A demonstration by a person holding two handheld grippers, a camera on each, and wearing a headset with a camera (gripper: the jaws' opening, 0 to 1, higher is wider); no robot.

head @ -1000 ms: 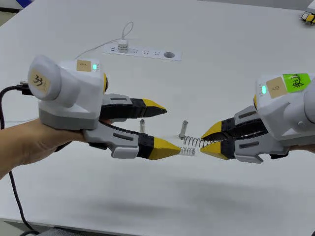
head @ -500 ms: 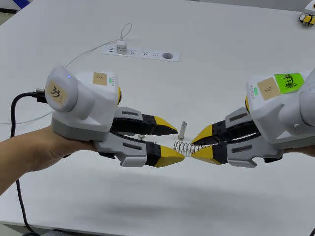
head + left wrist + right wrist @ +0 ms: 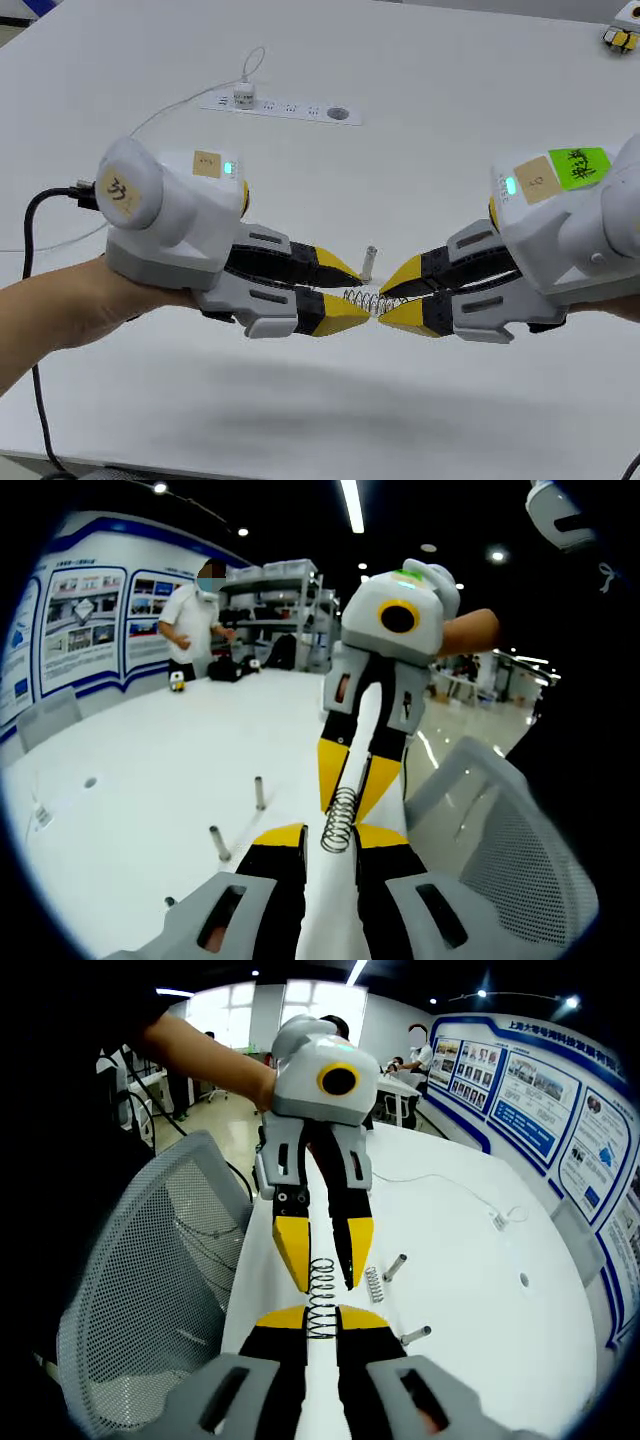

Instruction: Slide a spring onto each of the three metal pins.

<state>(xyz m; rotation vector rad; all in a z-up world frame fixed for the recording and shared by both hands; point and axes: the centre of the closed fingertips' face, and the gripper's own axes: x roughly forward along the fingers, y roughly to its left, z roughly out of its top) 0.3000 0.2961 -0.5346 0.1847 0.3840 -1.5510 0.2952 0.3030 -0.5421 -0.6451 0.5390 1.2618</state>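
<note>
Right gripper [image 3: 384,303]: jaws closed on one end of the spring [image 3: 364,298]. Left gripper [image 3: 357,291]: jaws narrow round the other end, contact not discernible. The spring lies level between them, above the table [image 3: 450,150] and near the upright pins [image 3: 259,792]. Risk: a pinch from both sides may bow the coil and flick it free.

Left gripper [image 3: 360,291]: white-grey body, black cable [image 3: 38,205]; right gripper [image 3: 384,304]: green label [image 3: 579,166]; jaws black, yellow-tipped
</note>
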